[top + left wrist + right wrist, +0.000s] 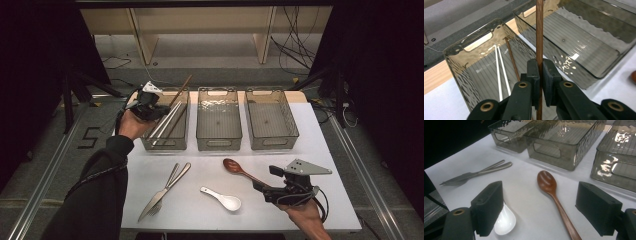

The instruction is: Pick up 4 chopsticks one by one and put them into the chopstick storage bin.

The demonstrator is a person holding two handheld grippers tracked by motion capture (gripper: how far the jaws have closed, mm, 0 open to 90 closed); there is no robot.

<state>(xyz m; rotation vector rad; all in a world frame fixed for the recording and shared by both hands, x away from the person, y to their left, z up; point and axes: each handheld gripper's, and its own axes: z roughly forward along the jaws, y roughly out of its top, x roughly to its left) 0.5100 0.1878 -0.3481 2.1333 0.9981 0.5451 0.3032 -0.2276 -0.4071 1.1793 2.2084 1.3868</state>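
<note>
Brown chopstick (539, 32) clamped in left gripper (540, 75) jaws above left bin (144, 142) rim; right gripper (544, 210) jaws apart around wooden spoon (551, 192).

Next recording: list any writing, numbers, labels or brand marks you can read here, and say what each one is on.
"5": a dark figure on the grey floor left of the table, in the high view.
No other text can be read: the three clear bins, the wooden spoon, the white spoon, the knife and fork and the two grippers carry no legible marking.
</note>
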